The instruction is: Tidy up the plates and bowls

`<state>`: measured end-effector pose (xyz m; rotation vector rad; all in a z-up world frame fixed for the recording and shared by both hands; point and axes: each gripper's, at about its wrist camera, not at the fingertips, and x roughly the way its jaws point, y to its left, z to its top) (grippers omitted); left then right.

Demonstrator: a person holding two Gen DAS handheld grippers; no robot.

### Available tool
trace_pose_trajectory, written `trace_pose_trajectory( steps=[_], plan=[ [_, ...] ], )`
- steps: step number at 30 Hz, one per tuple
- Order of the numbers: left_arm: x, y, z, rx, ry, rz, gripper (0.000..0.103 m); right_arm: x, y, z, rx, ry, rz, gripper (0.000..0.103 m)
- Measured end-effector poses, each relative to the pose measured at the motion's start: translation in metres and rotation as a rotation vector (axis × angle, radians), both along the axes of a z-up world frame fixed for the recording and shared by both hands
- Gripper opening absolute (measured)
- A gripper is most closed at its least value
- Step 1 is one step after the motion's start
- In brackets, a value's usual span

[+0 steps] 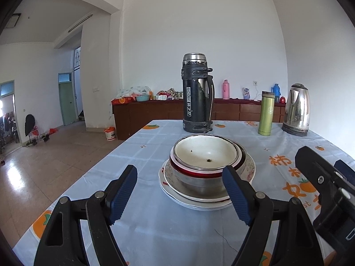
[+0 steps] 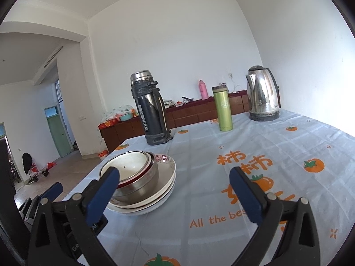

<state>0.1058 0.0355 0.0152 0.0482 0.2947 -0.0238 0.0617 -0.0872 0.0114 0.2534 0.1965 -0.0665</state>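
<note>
- Dead ahead of the left tongs [image 1: 180, 196], just past the tips: one stack of dishes [image 1: 206, 170] on the surface [image 1: 155, 232].
- Stack make-up: white bowl [image 1: 205, 153] on top, a red-rimmed one under it, then a steel bowl [image 1: 199, 185], all sitting on nested plates [image 1: 193, 201].
- Left tongs: spread wide, nothing between the blue pads [image 1: 123, 194]. The right-hand pad overlaps the stack's near edge in that view; can't tell if it touches.
- Right tongs [image 2: 175, 194]: also released, wide, empty. The stack [image 2: 142, 181] lies off to their left; the left-hand pad overlaps the top bowl's rim in view, contact unclear.
- Key relation: the stack is nearly centred for the left tongs, well off-axis for the right tongs. My call is that the left is better lined up; the right would have to swing left first.
- The stack is round, so no long axis; the grab point is a rim, and the top bowl's rim is the free one.
- Beyond the stack from both tongs: black flask [image 1: 197, 93], green bottle [image 1: 267, 113], kettle [image 1: 296, 110], all upright and well clear of the dishes.
- Progress guess: looks mostly stacked already; any next step is unclear.
- Risk: gripping a lower rim could tip the nested bowls.
</note>
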Motion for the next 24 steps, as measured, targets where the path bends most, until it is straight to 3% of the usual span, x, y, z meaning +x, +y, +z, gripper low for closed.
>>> trace_pose_trajectory(
  steps=[24],
  plan=[
    [0.0017, 0.0051, 0.002, -0.026, -0.006, 0.008, 0.082, -0.0062, 0.0011, 0.0028, -0.012, -0.017, -0.009, 0.102]
  ],
)
